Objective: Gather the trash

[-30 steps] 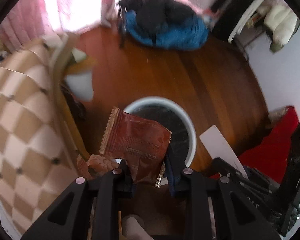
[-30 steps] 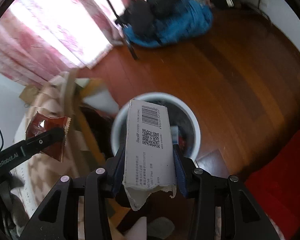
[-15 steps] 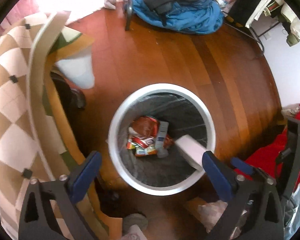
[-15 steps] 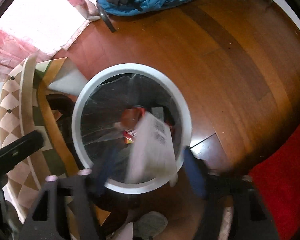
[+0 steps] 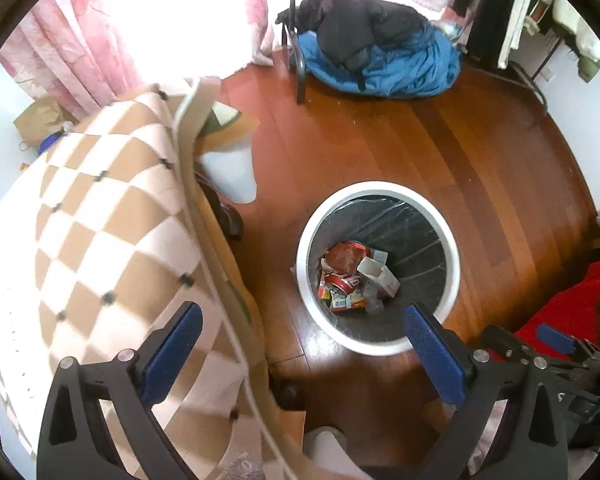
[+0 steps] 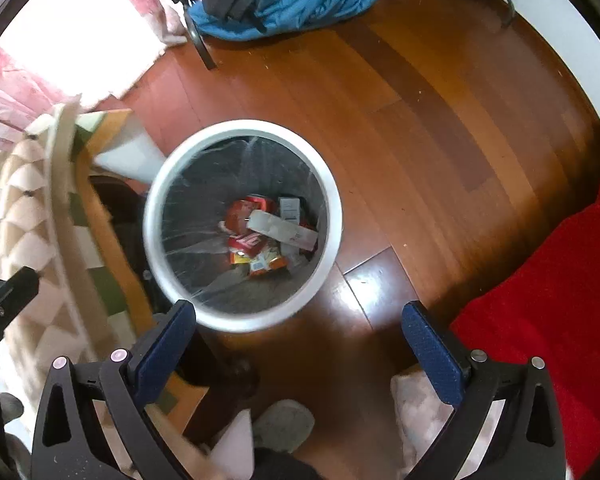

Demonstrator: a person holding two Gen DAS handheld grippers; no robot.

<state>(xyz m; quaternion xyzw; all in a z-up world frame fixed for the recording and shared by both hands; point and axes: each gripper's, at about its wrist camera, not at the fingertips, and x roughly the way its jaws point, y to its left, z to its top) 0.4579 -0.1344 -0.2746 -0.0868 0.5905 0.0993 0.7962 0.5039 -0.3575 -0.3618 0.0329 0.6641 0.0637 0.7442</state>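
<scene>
A round white-rimmed trash bin (image 5: 456, 256) with a dark liner stands on the wooden floor; it also shows in the right wrist view (image 6: 336, 216). Inside lie a red-brown snack wrapper (image 5: 342, 256), a white carton (image 5: 378, 276) and other colourful wrappers. In the right wrist view the white carton (image 6: 282, 229) lies across the red wrappers (image 6: 242, 236). My left gripper (image 5: 300, 332) is open and empty above the bin's near left side. My right gripper (image 6: 298, 330) is open and empty above the bin's near rim.
A table with a checked beige cloth (image 5: 92, 232) stands left of the bin. A blue and black heap of clothes (image 5: 380, 56) lies at the far side by pink curtains (image 5: 72, 40). A red cloth (image 6: 552, 300) lies on the right.
Both grippers opened. The snack wrapper dropped from the left one and the white carton from the right one into the bin. Both grippers have since pulled back from it.
</scene>
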